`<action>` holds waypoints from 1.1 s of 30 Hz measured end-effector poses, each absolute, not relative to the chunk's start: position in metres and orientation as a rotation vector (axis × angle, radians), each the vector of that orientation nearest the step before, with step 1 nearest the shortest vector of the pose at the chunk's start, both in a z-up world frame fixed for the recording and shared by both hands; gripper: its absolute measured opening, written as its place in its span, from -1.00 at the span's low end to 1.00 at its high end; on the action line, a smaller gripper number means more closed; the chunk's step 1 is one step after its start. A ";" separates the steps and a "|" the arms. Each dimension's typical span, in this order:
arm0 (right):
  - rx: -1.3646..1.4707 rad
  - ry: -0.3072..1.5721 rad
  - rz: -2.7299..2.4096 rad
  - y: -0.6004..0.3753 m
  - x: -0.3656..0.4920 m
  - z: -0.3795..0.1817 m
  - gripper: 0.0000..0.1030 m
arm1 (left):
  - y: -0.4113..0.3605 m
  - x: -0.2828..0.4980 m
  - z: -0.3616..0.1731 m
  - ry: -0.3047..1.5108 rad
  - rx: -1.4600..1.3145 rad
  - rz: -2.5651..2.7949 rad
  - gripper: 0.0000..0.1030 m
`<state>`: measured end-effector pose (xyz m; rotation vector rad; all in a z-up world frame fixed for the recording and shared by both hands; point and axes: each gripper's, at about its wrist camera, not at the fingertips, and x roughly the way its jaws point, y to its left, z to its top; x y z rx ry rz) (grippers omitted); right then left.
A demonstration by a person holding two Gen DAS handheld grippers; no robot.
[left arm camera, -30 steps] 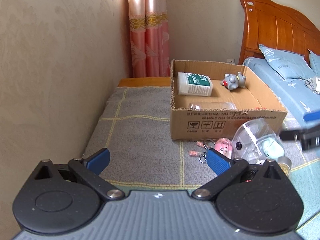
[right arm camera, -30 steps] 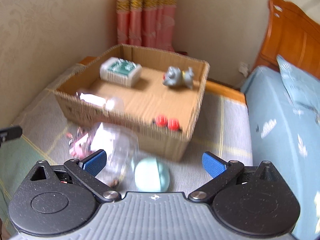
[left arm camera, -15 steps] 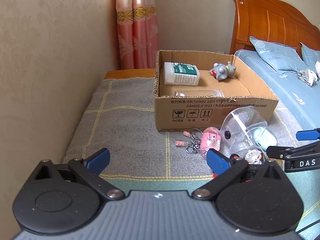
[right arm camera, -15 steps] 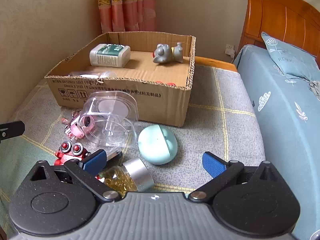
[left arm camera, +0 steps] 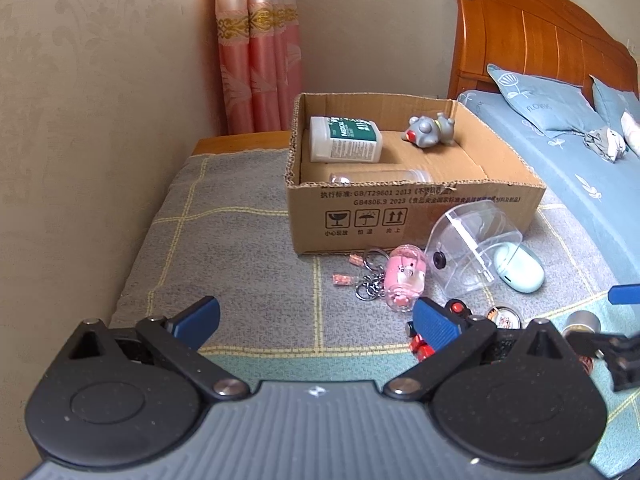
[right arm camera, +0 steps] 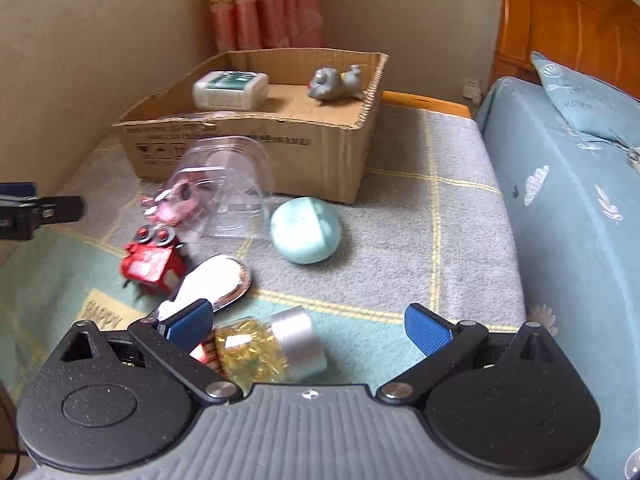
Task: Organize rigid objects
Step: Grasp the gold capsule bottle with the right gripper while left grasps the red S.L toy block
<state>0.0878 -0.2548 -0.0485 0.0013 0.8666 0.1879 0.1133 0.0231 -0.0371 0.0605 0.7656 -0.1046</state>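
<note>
An open cardboard box [left arm camera: 416,216] [right arm camera: 256,148] on the grey blanket holds a white bottle [left arm camera: 346,140], a grey toy [left arm camera: 430,130] and a clear tube [left arm camera: 380,177]. In front of it lie a pink keychain [left arm camera: 404,276], a clear plastic dome [left arm camera: 472,248] [right arm camera: 236,188], a mint round case [left arm camera: 520,266] [right arm camera: 306,230], a red toy car [right arm camera: 154,260], a round tin [right arm camera: 218,280] and a jar of gold flakes [right arm camera: 272,346]. My left gripper [left arm camera: 316,318] is open, empty, with the red car at its right finger. My right gripper [right arm camera: 308,322] is open just above the gold jar.
A wall runs along the left of the blanket [left arm camera: 240,240]. A blue bed [right arm camera: 572,200] with a pillow and wooden headboard [left arm camera: 532,36] lies to the right. Pink curtains [left arm camera: 260,48] hang behind the box. Bare blanket lies left of the box.
Both grippers have drawn back from the box toward the near edge. The red car, tin and gold jar have come into view. Both stay open and empty.
</note>
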 end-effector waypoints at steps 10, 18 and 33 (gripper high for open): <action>-0.194 0.849 0.392 -0.219 0.061 -0.061 1.00 | 0.007 0.117 -0.047 0.802 0.084 -0.154 0.98; -0.199 0.866 0.381 -0.223 0.064 -0.082 1.00 | -0.021 0.125 -0.059 0.847 0.136 -0.226 0.98; -0.194 0.840 0.373 -0.223 0.061 -0.086 1.00 | -0.029 0.139 -0.080 0.912 0.154 -0.231 0.99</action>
